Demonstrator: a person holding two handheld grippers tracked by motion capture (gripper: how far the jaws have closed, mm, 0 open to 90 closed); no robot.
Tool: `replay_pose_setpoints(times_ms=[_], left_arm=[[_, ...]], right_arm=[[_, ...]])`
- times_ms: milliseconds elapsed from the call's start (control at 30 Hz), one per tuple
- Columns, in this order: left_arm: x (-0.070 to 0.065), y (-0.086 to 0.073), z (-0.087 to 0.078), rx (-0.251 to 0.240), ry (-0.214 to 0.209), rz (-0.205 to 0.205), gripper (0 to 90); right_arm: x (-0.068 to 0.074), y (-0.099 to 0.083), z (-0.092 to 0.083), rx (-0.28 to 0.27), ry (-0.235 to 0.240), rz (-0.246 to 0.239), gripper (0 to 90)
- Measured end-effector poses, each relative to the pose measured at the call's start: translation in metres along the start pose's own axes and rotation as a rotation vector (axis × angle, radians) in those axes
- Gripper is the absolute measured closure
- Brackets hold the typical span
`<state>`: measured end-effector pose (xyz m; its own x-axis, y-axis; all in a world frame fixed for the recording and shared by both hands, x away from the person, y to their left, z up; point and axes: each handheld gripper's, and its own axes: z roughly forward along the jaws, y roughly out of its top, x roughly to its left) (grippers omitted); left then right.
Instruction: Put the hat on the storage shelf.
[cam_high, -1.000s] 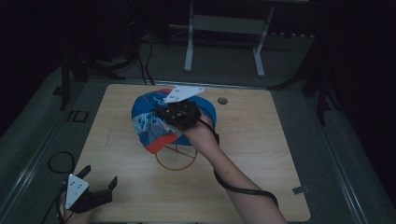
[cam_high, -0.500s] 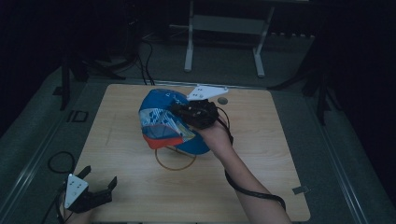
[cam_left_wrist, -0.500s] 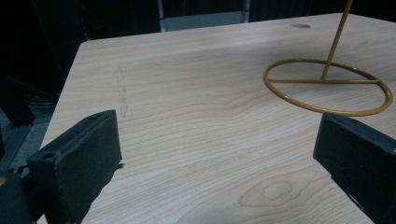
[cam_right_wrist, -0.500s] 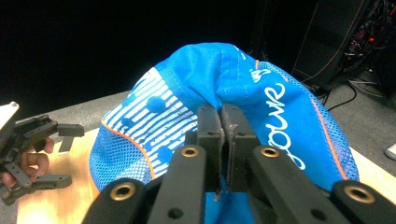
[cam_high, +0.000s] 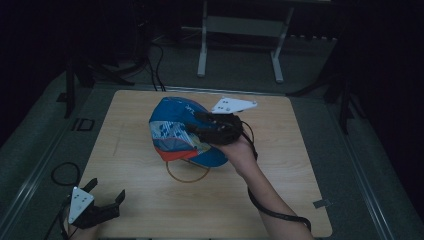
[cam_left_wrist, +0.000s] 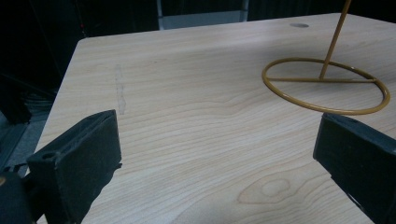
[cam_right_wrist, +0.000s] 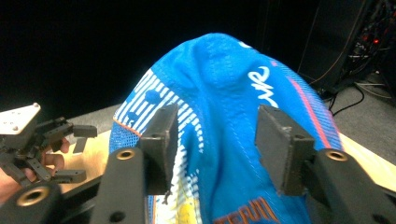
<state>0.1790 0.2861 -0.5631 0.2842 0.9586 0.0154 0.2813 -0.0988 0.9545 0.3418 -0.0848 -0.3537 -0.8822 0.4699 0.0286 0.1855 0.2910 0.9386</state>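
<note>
A blue cap (cam_high: 175, 132) with white print and an orange-red edge hangs on a gold wire stand, whose ring base (cam_high: 187, 175) lies on the wooden table (cam_high: 280, 200). My right gripper (cam_high: 196, 127) reaches in from the right at the cap's side. In the right gripper view its jaws (cam_right_wrist: 212, 140) have just been opening; they stand apart, with the cap's fabric (cam_right_wrist: 224, 93) showing in the gap and the pads not pressing on it. My left gripper (cam_high: 107, 190) rests open at the table's near left corner, with bare wood between its jaws (cam_left_wrist: 215, 154). The ring base (cam_left_wrist: 327, 88) lies ahead of it.
A metal frame (cam_high: 240, 25) and cables (cam_high: 160, 55) stand on the floor behind the table. A round hole (cam_left_wrist: 299, 25) sits near the table's far edge. A cable loop (cam_high: 65, 172) lies off the left edge. A bit of tape (cam_high: 322, 203) marks the right side.
My right hand and gripper have moved to the right across the cap, and the cap has turned and shifted a little on its stand. The left gripper has stayed put.
</note>
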Motion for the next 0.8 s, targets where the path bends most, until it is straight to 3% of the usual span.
replay_pose_setpoints(times_ms=[100, 433, 800], left_arm=[[0.000, 0.000, -0.001, -0.002, 0.001, 0.000, 1.2], [0.000, 0.000, 0.000, 0.001, 0.000, -0.008, 1.3], [-0.001, 0.000, 0.000, 0.003, -0.005, -0.009, 1.2]], right_arm=[[-0.004, -0.004, -0.012, -0.025, -0.013, 0.012, 43.5], [-0.026, -0.037, -0.048, -0.024, -0.038, 0.085, 34.0], [-0.037, -0.072, -0.073, -0.027, -0.046, 0.122, 28.2]])
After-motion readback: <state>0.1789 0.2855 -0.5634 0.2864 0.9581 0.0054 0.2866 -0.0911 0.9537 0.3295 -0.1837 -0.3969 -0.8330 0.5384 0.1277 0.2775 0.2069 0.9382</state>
